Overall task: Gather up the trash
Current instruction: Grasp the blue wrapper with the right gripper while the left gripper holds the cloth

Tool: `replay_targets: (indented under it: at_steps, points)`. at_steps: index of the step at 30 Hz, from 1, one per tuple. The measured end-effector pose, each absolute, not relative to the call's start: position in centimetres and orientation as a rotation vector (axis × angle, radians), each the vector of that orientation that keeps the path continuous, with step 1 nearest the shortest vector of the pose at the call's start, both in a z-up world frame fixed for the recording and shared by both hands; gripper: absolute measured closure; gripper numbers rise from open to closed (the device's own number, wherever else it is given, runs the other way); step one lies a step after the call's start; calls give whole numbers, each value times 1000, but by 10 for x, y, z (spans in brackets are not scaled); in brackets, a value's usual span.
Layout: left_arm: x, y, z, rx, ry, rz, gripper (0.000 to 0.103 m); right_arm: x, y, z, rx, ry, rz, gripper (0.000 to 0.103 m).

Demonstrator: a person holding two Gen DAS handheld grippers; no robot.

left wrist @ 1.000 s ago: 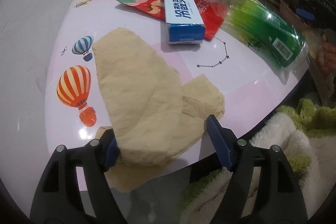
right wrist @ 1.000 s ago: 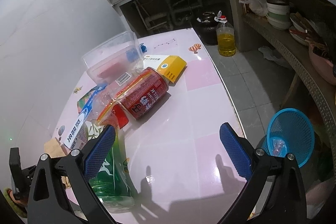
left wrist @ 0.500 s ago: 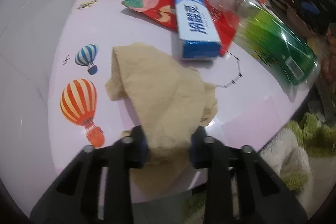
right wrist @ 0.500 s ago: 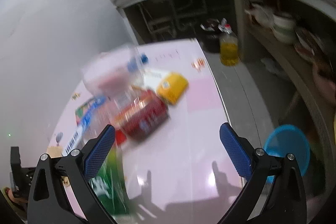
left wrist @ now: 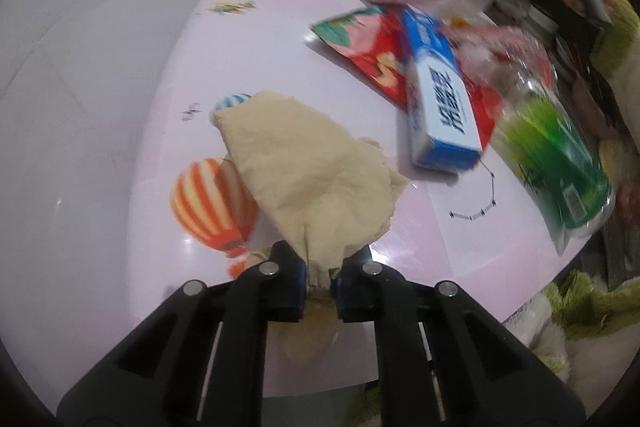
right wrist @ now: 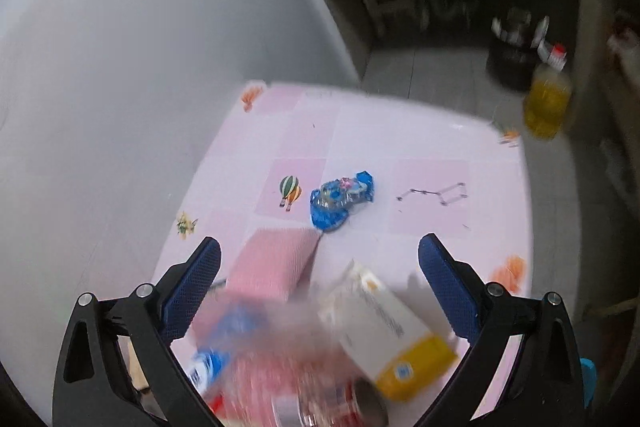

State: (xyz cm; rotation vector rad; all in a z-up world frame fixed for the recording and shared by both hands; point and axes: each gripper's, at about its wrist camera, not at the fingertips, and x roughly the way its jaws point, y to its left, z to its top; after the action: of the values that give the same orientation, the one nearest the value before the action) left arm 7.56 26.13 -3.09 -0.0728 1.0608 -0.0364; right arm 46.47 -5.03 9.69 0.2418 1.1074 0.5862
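here the beige paper towel (left wrist: 316, 183) is pinched at its near end by the closing jaws of the left gripper (left wrist: 320, 281), over the near edge of the pink table (left wrist: 288, 39). the right gripper (right wrist: 320, 285) is held wide apart over blurred boxes, nothing between its pads.

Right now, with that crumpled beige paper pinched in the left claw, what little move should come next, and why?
Probably lift it clear of the table. The left gripper is closing its jaws on the bunched beige paper, whose far end still drapes over the pink table.
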Motion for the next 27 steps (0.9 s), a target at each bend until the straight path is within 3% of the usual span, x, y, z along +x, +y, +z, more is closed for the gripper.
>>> replay_targets:
  at_steps: [6, 12, 21, 25, 27]
  points:
    - [79, 289, -14, -167, 990, 43, 95, 546, 16, 40, 108, 1386, 670, 7]
    - [91, 301, -2, -215, 929, 85, 95, 580, 32, -19, 232, 1620, 578, 7]
    - [107, 294, 3, -191, 896, 60, 95, 590, 54, -25, 121, 1644, 539, 37]
    - [109, 290, 4, -186, 891, 47, 95, 592, 50, -24, 129, 1657, 521, 65]
    - [109, 290, 5, -186, 887, 45, 95, 596, 53, -30, 134, 1656, 521, 69]
